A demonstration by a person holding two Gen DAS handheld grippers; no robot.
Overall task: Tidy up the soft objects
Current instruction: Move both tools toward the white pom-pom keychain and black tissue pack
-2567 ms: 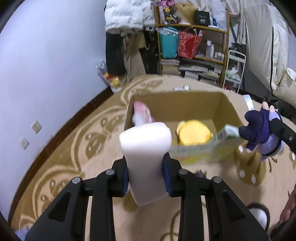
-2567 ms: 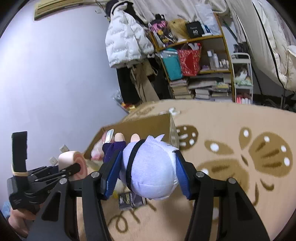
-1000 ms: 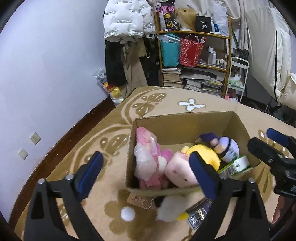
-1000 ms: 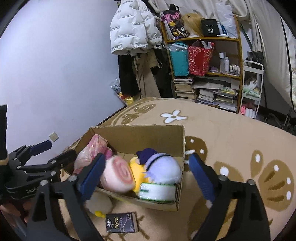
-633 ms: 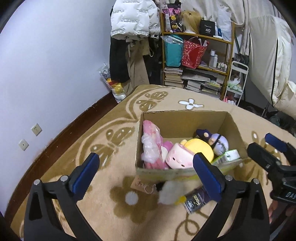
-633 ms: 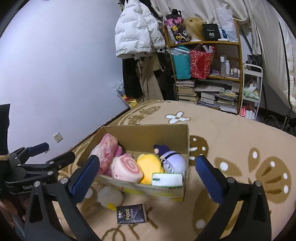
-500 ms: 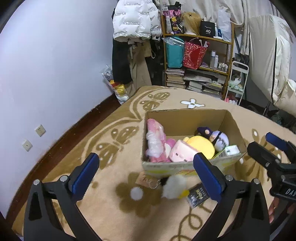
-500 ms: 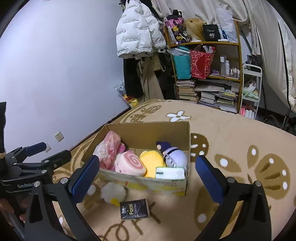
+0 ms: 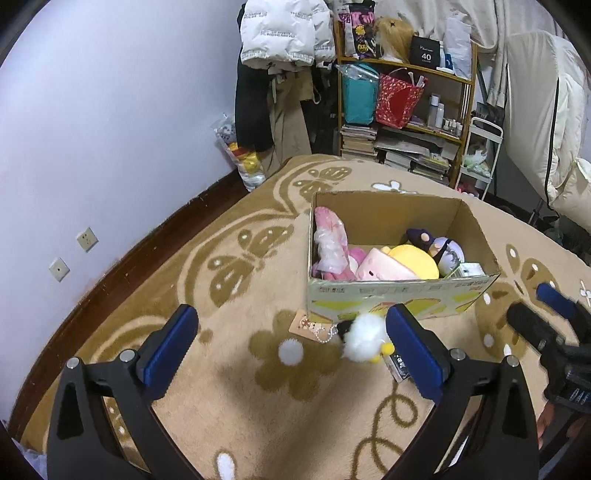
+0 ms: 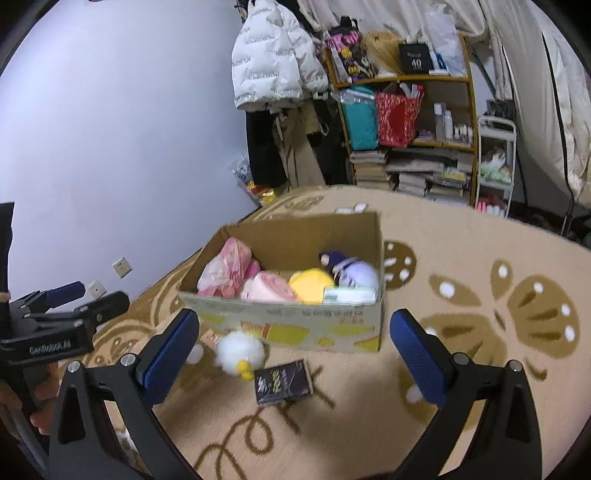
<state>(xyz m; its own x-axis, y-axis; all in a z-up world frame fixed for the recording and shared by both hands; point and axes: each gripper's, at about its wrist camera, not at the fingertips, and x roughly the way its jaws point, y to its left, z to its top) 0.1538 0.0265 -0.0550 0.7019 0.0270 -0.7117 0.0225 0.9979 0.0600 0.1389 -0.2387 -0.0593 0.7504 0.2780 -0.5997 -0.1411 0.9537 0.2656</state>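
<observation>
A cardboard box stands on the carpet. In it lie a pink bagged plush, a pink swirl-roll plush, a yellow plush and a purple doll. A white fluffy plush lies on the carpet in front of the box. My left gripper and my right gripper are both open and empty, held back from the box.
A dark packet lies on the carpet in front of the box, next to a tag with a keychain. A cluttered shelf and hanging coats stand at the back wall. The patterned carpet spreads around.
Both grippers have let go of their plush toys, which now lie in the box, and have drawn back from it. The box looks farther away than half a second ago.
</observation>
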